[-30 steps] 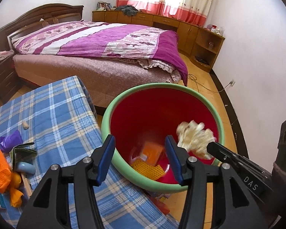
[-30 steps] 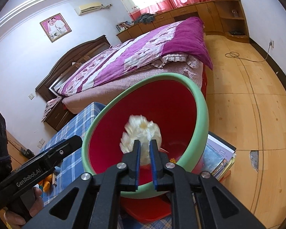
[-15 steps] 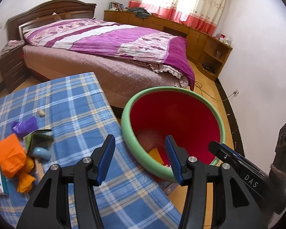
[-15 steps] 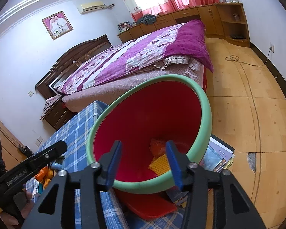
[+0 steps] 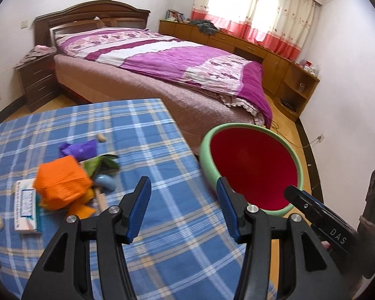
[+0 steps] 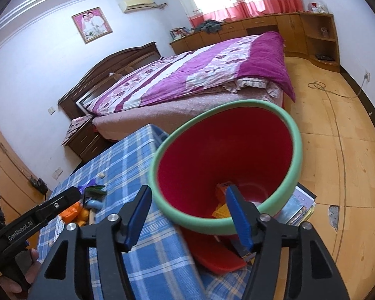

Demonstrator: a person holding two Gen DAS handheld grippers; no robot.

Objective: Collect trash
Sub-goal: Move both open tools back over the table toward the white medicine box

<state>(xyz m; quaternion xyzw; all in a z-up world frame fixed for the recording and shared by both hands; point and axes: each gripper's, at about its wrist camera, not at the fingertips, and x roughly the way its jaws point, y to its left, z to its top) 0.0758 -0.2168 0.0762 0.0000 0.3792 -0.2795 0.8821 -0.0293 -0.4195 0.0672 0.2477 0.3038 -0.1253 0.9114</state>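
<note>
A red bin with a green rim [image 5: 252, 165] stands beside the blue plaid table [image 5: 162, 225]; it also shows in the right wrist view [image 6: 222, 160], with orange and yellow trash [image 6: 221, 211] at its bottom. A pile of trash lies on the table's left: an orange bag [image 5: 61, 181], a purple wrapper [image 5: 78, 148], a green wrapper [image 5: 101, 162] and a white box [image 5: 25, 206]. My left gripper [image 5: 182, 206] is open and empty over the table, right of the pile. My right gripper [image 6: 187, 218] is open and empty at the bin's near rim.
A bed with a purple quilt [image 5: 162, 57] stands behind the table. A nightstand [image 5: 36, 80] is at the far left. Wooden cabinets [image 5: 262, 52] line the window wall. Books [image 6: 300, 205] and a red lid [image 6: 212, 252] lie on the floor under the bin. A peanut [image 5: 101, 138] lies on the cloth.
My right gripper opened and the crumpled white paper it held has dropped out of sight into the bin. My left gripper swung left from above the bin to above the table.
</note>
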